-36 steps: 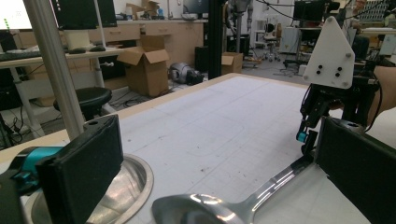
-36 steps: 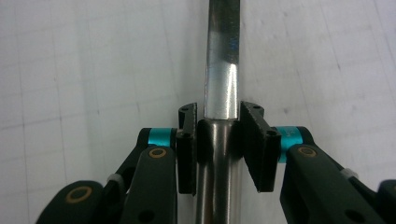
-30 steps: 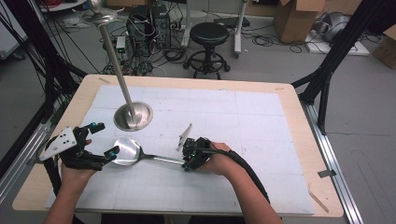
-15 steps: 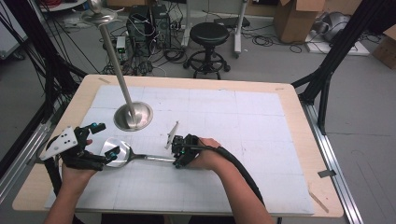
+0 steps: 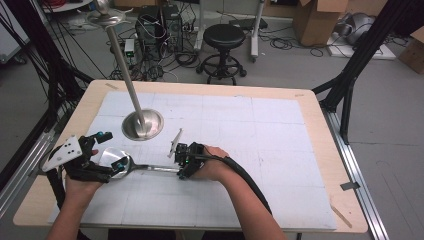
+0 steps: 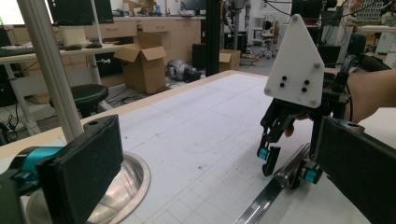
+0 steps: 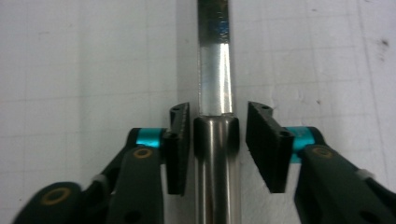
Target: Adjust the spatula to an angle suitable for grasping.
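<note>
A steel ladle point(image 5: 155, 168) lies on the white mat, bowl to the left and handle pointing right. My right gripper point(image 5: 179, 171) is at the handle's end. In the right gripper view the gripper point(image 7: 217, 135) straddles the round handle point(image 7: 215, 84), open, with a thin gap at each pad. My left gripper point(image 5: 111, 150) is open wide around the ladle's bowl. In the left gripper view its pads point(image 6: 79, 172) stand far apart. Beyond them lie the handle point(image 6: 266, 196) and the right gripper point(image 6: 286, 170).
A metal stand with a round base point(image 5: 142, 125) and a tall pole point(image 5: 122, 60) rises just behind the ladle's bowl. The pole point(image 6: 46, 70) is close on the left in the left gripper view. A stool point(image 5: 223, 35) and boxes sit on the floor beyond the table.
The right gripper and the ladle have slid left together across the mat, bringing the bowl between the left gripper's jaws. The left gripper has stayed put.
</note>
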`<state>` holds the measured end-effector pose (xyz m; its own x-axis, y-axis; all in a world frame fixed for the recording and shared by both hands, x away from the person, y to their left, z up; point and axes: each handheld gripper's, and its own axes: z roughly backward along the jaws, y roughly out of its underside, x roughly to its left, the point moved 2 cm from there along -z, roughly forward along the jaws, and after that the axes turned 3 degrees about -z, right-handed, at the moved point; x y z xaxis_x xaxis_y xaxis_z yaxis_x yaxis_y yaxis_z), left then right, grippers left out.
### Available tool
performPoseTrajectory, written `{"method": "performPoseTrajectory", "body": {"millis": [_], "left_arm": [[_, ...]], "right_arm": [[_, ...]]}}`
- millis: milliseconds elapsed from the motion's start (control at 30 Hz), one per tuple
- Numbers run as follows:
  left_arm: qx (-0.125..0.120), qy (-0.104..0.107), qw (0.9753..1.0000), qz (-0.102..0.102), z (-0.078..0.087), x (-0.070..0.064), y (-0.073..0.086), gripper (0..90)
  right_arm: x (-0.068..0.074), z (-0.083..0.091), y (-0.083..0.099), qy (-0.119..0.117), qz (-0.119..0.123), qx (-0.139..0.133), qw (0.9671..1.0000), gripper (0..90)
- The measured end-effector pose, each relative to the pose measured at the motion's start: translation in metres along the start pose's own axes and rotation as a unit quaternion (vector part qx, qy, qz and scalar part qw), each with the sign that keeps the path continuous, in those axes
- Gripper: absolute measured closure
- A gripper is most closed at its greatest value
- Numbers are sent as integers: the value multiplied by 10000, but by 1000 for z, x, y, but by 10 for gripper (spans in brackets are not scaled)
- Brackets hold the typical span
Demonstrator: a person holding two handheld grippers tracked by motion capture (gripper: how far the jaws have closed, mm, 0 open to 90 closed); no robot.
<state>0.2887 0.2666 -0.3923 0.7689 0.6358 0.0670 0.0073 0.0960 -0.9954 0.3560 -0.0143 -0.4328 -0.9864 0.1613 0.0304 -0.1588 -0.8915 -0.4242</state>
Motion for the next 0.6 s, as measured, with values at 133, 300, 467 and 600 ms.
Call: {"method": "performPoseTrajectory", "body": {"millis": [133, 300, 467, 600], "left_arm": [[-18, 4, 10000, 4, 0, -1, 0, 17], [-14, 18, 10000, 14, 0, -1, 0, 17], [12, 38, 10000, 35, -1, -1, 0, 17], [-19, 48, 10000, 43, 0, -1, -1, 17]], "right_arm": [[-3, 15, 8, 50, -232, -220, 9995, 517], [-3, 43, 29, 82, -394, -864, 9954, 478], [4, 72, 59, 141, -750, -1291, 9887, 435], [12, 100, 95, 314, -953, -1963, 9754, 363]]}}
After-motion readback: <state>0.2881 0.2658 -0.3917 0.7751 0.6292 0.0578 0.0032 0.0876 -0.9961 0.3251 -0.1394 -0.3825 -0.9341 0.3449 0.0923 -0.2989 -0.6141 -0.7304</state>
